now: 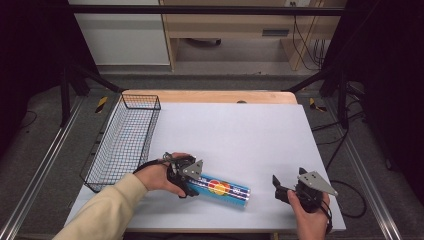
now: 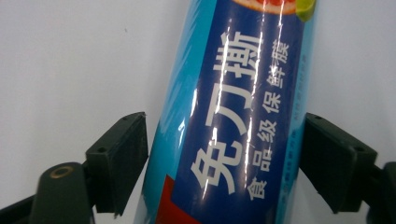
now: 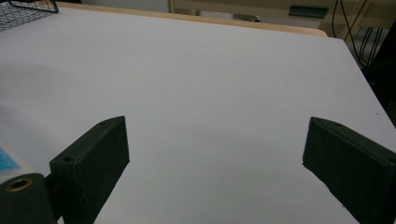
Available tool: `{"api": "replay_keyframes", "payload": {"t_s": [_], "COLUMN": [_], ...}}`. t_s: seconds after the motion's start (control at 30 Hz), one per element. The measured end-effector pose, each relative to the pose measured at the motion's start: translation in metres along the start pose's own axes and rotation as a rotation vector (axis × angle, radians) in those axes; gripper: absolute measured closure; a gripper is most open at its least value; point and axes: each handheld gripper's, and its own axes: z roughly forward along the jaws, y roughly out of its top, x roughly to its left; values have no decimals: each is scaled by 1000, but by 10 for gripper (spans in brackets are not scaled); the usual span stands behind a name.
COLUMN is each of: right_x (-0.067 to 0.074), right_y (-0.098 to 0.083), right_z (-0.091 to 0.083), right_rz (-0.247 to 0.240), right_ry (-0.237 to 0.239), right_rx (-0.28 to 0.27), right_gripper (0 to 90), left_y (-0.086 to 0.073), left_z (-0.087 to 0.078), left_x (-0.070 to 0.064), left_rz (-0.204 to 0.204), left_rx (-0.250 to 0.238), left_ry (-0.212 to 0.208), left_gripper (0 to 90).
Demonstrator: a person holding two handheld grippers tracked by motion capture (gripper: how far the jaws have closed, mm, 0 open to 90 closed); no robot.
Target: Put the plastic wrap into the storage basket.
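Note:
A long blue cling-film box [image 1: 222, 189] with a fruit picture and white characters lies on the white table top [image 1: 235, 135], near the front edge. My left gripper [image 1: 196, 187] is at the box's left end. In the left gripper view the box [image 2: 233, 116] runs up between the two black jaws of the left gripper [image 2: 224, 154], and a thin gap shows at each pad. My right gripper [image 1: 278, 187] is held to the right of the box, apart from it. Its jaws are wide open over bare table [image 3: 215, 158]. A corner of the box [image 3: 7, 161] shows at the left.
A black wire basket [image 1: 127, 142] stands along the table's left side, and its corner [image 3: 28, 7] shows far off in the right gripper view. A wooden strip [image 1: 210, 96] borders the far edge. Black frame legs and cables stand beyond the table.

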Motion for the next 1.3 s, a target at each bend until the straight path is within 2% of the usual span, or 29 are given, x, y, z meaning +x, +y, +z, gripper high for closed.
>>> {"api": "replay_keyframes", "payload": {"t_s": [0.03,0.23,0.37,1.1,1.3], "right_x": [0,0,0,0,0], "right_y": [0,0,0,0,0], "right_z": [0,0,0,0,1], "right_rz": [0,-3,0,6,5], "right_ry": [1,5,6,10,10], "right_rx": [1,1,3,3,3], "right_gripper": [75,75,75,76,77], "left_y": [0,1,3,6,8], "left_z": [0,2,4,4,3], "left_x": [1,0,0,1,0], "left_rz": [-1,-2,2,15,2], "left_rx": [12,18,48,65,73], "left_ry": [-3,-1,-7,-12,-29], "left_gripper": [212,230,243,267,275]}}
